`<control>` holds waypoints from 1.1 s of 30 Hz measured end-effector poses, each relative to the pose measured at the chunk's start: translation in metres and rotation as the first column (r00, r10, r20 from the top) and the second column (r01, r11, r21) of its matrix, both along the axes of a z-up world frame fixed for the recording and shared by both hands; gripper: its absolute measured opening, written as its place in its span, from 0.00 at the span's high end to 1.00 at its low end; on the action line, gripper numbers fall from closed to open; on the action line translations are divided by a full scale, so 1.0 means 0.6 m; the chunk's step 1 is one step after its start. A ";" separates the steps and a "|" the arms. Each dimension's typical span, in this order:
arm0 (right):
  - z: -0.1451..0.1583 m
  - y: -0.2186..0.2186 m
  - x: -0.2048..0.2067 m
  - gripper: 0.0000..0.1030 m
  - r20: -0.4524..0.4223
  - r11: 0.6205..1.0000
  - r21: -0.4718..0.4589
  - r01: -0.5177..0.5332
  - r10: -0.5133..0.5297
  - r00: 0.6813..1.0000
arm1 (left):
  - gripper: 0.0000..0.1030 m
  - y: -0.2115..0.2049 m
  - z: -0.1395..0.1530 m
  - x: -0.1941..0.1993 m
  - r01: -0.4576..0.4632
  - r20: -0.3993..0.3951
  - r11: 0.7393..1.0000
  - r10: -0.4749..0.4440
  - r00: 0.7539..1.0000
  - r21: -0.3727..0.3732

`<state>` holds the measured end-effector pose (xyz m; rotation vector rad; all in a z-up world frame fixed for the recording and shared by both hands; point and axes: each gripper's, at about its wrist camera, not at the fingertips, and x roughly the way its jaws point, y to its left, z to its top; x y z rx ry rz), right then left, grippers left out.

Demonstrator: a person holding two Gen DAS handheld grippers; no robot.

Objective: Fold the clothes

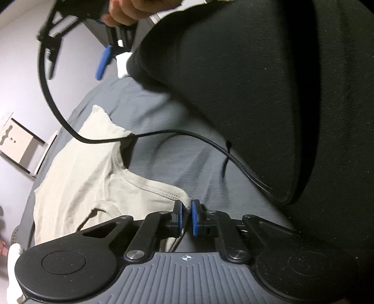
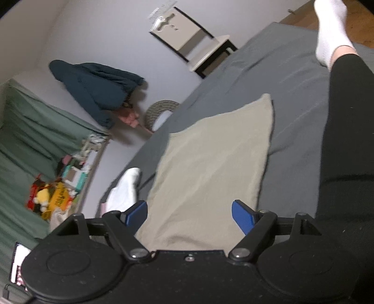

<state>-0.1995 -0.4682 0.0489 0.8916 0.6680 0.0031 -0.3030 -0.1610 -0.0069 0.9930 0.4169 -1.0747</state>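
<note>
Grey bedding (image 2: 292, 121) covers the bed that serves as the work surface, with a pale wall and a small side table (image 2: 210, 53) at its far end and a green curtain (image 2: 28, 140) off to the left. On the sheet lies a beige top (image 2: 210, 168), partly spread, its ribbed neckline turned toward the person's black-clad leg (image 1: 268, 93). The left gripper (image 1: 186, 216) is clamped on the neckline hem (image 1: 163, 193), with a thin strip of ribbing pinched between its 2 blue pads (image 1: 194, 218). The right gripper (image 2: 189, 214) is released, jaws spread wide, hovering above the near end of the cloth without touching it; in the left wrist view it appears raised, held by a hand (image 1: 126, 11), and its black cable (image 1: 163, 134) drapes across the shirt. The step in hand looks like securing a second corner before a fold. To do it well, the free gripper should come down on the matching edge at the same level as the held point, take both layers, and close fully. Then both should lift together so the cloth hangs even. The cable is a risk: it could drag the fabric or be caught in the fold, so it should be cleared first.
</note>
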 end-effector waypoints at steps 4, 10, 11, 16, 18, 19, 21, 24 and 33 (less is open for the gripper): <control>-0.018 0.005 0.044 0.35 -0.111 0.989 -0.145 0.018 -0.035 0.993 | 0.93 0.029 0.024 0.016 -0.098 -0.091 0.989 0.088 0.992 -0.109; -0.055 0.007 0.131 0.53 -0.241 0.974 -0.226 0.002 -0.058 0.969 | 0.93 0.076 0.059 0.043 -0.267 -0.191 0.937 0.227 0.955 -0.224; -0.061 0.007 0.141 0.53 -0.254 0.967 -0.253 0.013 -0.079 0.964 | 0.93 0.082 0.062 0.044 -0.293 -0.209 0.927 0.246 0.946 -0.236; -0.091 0.004 0.174 0.60 -0.295 0.959 -0.280 0.052 -0.137 0.946 | 0.93 0.102 0.059 0.057 -0.373 -0.280 0.884 0.296 0.913 -0.281; -0.104 0.003 0.175 0.65 -0.305 0.960 -0.272 0.074 -0.158 0.939 | 0.93 0.104 0.048 0.082 -0.384 -0.293 0.876 0.300 0.908 -0.292; -0.111 0.000 0.173 0.65 -0.300 0.963 -0.251 0.092 -0.168 0.939 | 0.93 0.106 0.048 0.083 -0.387 -0.294 0.873 0.303 0.907 -0.296; -0.121 -0.008 0.166 0.70 -0.273 0.974 -0.181 0.140 -0.186 0.944 | 0.93 0.108 0.049 0.088 -0.397 -0.304 0.867 0.306 0.902 -0.303; -0.136 -0.022 0.157 0.84 -0.246 0.976 -0.102 0.192 -0.211 0.946 | 0.93 0.104 0.047 0.103 -0.419 -0.339 0.851 0.311 0.888 -0.316; -0.111 -0.020 0.151 0.95 -0.151 0.980 -0.049 0.195 -0.201 0.968 | 0.93 0.138 0.049 0.141 -0.529 -0.389 0.759 0.388 0.836 -0.379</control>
